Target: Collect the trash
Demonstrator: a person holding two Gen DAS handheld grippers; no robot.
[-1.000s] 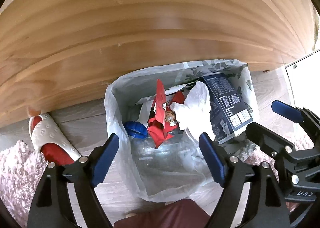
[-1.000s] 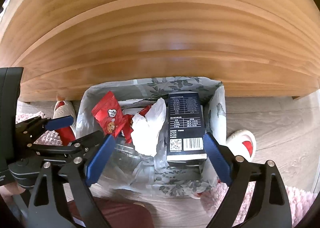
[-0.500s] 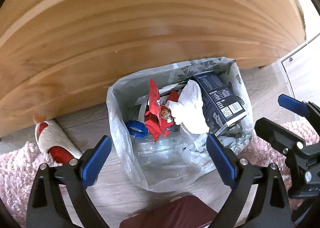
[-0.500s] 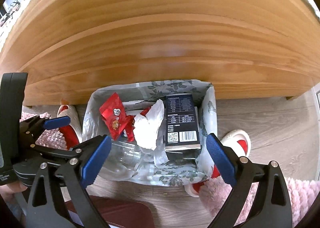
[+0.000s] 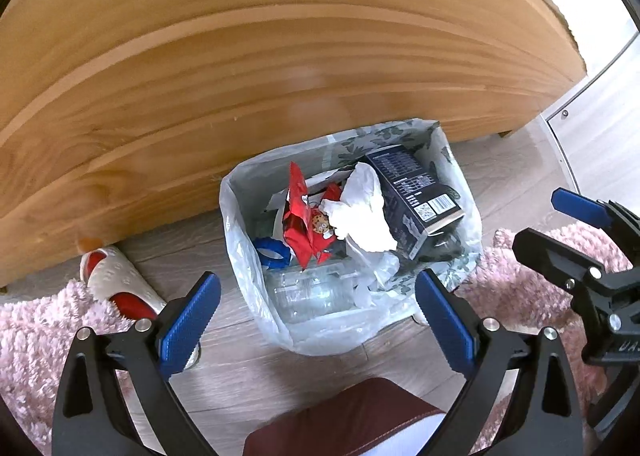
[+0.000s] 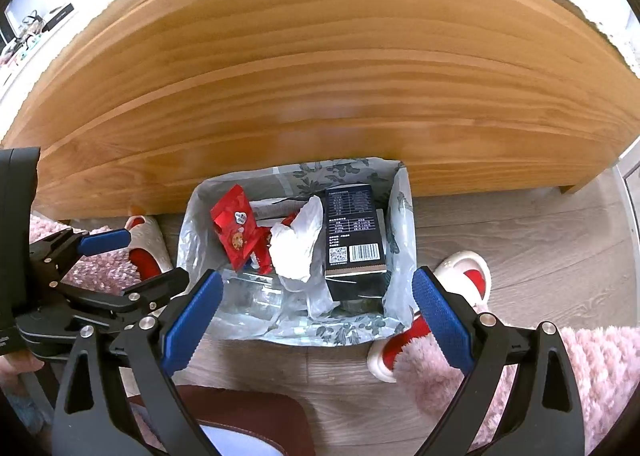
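Note:
A bin lined with a leaf-printed plastic bag (image 5: 240,240) (image 6: 402,223) stands on the floor against a wooden panel. In it lie a red snack wrapper (image 5: 298,215) (image 6: 234,228), a crumpled white plastic bag (image 5: 362,211) (image 6: 296,244), a dark box (image 5: 416,195) (image 6: 354,228), a blue ring (image 5: 272,252) and a clear plastic container (image 5: 312,288) (image 6: 248,296). My left gripper (image 5: 318,320) is open and empty above the bin's near side. My right gripper (image 6: 316,316) is open and empty beside it, also above the bin.
The wooden panel (image 5: 248,55) (image 6: 320,87) rises behind the bin. Red-and-white slippers lie left (image 5: 116,284) and right (image 6: 464,276) of the bin. Pink shaggy rug (image 5: 32,336) (image 6: 592,368) covers the floor at both sides. A dark red knee (image 5: 344,420) is below.
Both grippers have drawn back and up from the bin, so it looks smaller and more of the panel and floor shows. The trash has not moved.

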